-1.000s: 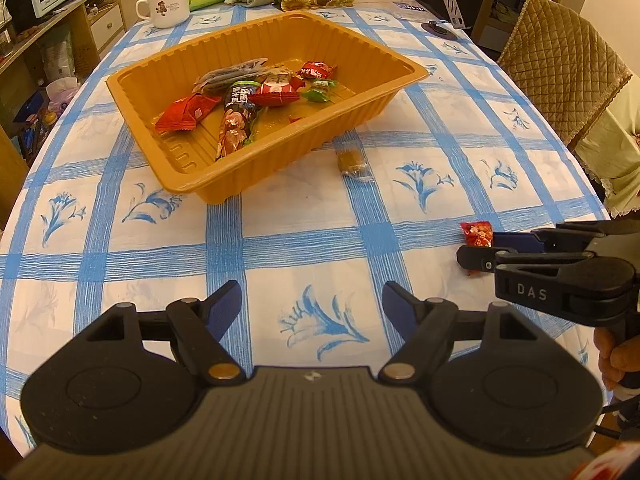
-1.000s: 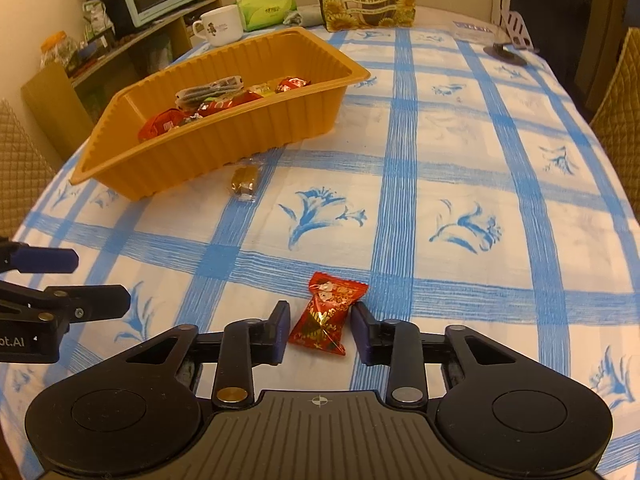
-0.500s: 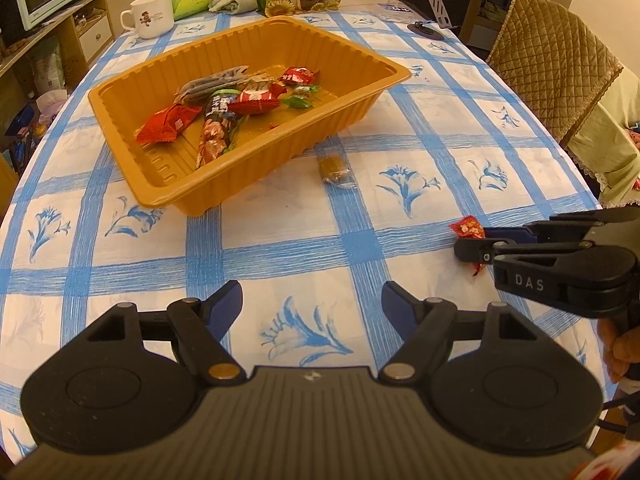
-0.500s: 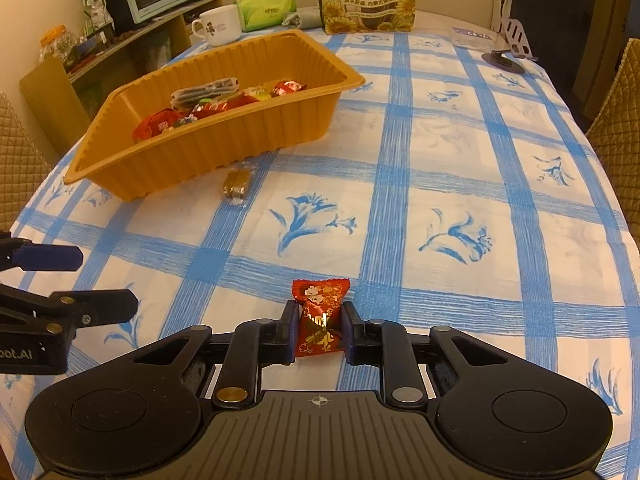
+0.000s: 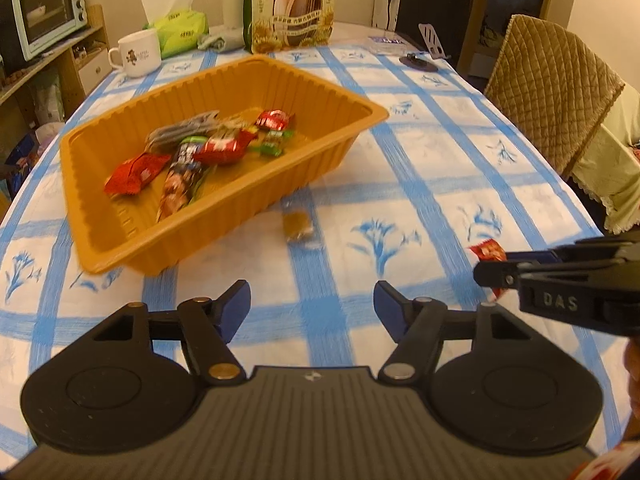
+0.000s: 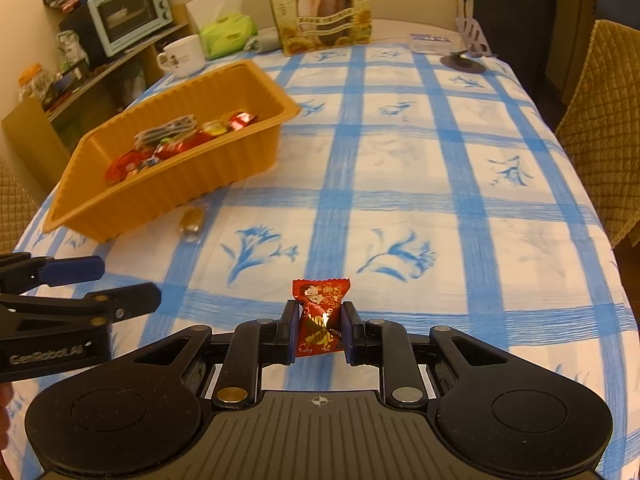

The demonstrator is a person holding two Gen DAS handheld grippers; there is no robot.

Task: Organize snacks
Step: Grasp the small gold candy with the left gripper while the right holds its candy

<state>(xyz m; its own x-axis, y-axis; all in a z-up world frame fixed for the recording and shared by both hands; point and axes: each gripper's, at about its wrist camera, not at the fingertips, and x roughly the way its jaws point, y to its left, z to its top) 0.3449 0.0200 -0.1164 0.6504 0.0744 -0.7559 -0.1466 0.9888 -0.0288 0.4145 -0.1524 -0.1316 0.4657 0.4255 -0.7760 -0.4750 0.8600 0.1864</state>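
Red candy (image 6: 319,328) inside right gripper (image 6: 319,334)

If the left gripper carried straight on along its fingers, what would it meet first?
Probably bare tablecloth first; beyond that, the small brown candy beside the orange tray. The left gripper is open and empty.

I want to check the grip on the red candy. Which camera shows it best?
The right wrist view: the red candy sits front and centre, pinched in the right gripper. The left wrist view shows only its tip at the edge, mostly hidden.
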